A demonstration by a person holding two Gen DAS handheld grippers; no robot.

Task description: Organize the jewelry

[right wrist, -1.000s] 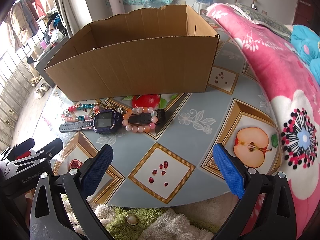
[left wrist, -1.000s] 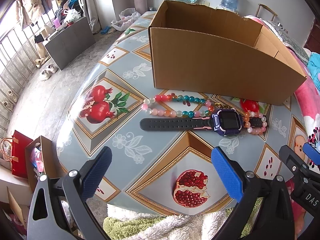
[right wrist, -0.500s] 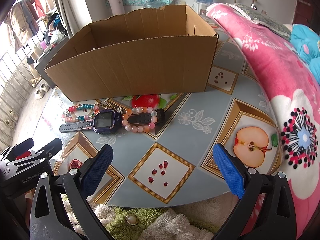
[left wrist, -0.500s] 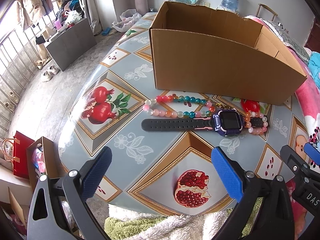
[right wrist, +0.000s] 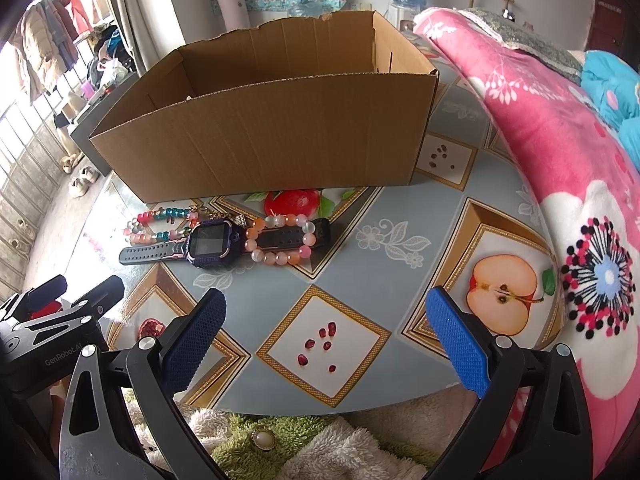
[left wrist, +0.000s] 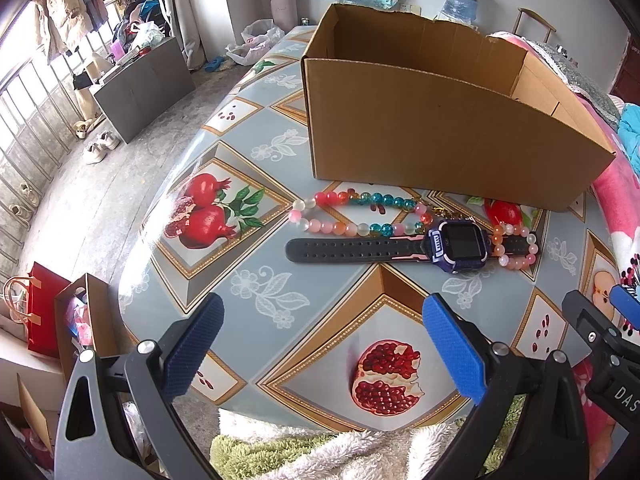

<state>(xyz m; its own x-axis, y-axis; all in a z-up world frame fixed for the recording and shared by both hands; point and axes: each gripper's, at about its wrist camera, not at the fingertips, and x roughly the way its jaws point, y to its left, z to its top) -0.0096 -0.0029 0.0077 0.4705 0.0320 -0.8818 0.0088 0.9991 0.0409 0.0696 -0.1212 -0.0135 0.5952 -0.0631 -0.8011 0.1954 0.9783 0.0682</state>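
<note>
Both the left gripper (left wrist: 322, 348) and right gripper (right wrist: 326, 340) hover released over the surface (right wrist: 400, 272); the watch (left wrist: 458, 245) at 1 o'clock before the cardboard box (left wrist: 440, 128) seems light, its strap floppy, so grip the stiff case; the bead bracelets (left wrist: 360, 214) look slippery, likely to roll.

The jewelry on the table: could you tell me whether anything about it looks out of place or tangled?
Yes. The small pink-orange bead bracelet lies looped around the strap of the purple watch, so lifting either may drag the other. The cardboard box also has a ragged, torn back rim.
</note>
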